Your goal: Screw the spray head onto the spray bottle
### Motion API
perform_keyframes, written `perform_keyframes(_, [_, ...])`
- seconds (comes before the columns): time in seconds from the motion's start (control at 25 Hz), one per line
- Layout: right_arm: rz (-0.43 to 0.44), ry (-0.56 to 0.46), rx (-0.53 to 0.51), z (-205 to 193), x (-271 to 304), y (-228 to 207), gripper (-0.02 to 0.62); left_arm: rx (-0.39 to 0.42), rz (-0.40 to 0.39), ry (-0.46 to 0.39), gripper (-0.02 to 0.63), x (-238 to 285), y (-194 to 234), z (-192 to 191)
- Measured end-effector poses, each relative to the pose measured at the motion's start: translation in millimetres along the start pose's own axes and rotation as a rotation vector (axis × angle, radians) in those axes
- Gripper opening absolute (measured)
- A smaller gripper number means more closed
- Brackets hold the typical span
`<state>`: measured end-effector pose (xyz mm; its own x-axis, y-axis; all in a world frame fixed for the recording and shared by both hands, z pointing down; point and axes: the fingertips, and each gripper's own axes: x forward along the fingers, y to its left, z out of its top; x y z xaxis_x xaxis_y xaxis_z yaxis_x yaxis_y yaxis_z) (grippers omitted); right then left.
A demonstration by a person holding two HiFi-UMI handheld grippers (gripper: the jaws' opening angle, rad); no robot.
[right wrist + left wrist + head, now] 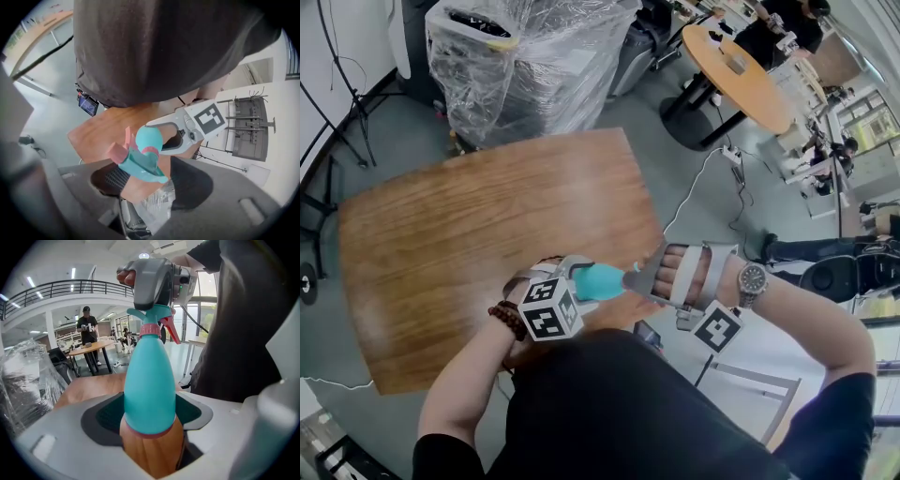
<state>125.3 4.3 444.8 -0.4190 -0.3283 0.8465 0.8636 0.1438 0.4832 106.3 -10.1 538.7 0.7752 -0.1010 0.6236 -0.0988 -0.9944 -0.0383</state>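
The teal spray bottle (149,380) is held above the near edge of the wooden table (487,216), with my left gripper (149,417) shut on its lower body. On its neck sits the teal spray head (152,315), which has a pink collar and a red trigger. In the right gripper view the spray head (140,161) lies between the wide jaws of my right gripper (147,180); a gap shows beside it, so the gripper is open. In the head view both grippers meet at the bottle (605,279), with the left gripper (581,286) on one side and the right gripper (645,279) on the other.
A large plastic-wrapped bundle (525,66) stands beyond the table's far edge. A round table (741,66) with people around it is at the back right, and cables lie on the floor. Another person (87,329) stands in the distance.
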Motion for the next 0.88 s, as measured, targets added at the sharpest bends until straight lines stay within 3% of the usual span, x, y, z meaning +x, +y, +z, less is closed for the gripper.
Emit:
perform_keyframes(0.16, [0.031,-0.018,-0.002,10,3,8,0.124,0.039,0.007,0.011,0.359,2,-1,9])
perform_keyframes(0.28, [0.072,-0.012,0.16,9,7,4,0.121,0.061,0.039,0.03,0.359,4,2,6])
perform_keyframes(0.36, [0.161,-0.001,0.45,2,11,5,0.121,0.062,0.082,0.039,0.359,3,8,5])
perform_keyframes(0.4, [0.214,0.003,0.668,-4,14,5,0.121,0.06,0.109,0.044,0.359,2,12,4])
perform_keyframes(0.56, [0.422,0.01,1.755,-36,32,7,0.121,0.07,0.213,0.081,0.357,1,28,0])
perform_keyframes(0.64, [0.51,-0.032,2.224,-47,35,10,0.121,0.065,0.247,0.093,0.357,1,32,-2])
perform_keyframes(0.68, [0.533,-0.066,2.373,-50,35,10,0.123,0.057,0.255,0.093,0.357,1,33,-3])
perform_keyframes(0.72, [0.539,-0.093,2.45,-51,35,9,0.123,0.051,0.259,0.092,0.357,1,34,-3])
perform_keyframes(0.76, [0.532,-0.104,2.467,-52,35,8,0.123,0.048,0.261,0.091,0.357,1,33,-3])
perform_keyframes(0.88, [0.493,-0.083,2.39,-51,35,6,0.124,0.046,0.26,0.083,0.357,3,32,-3])
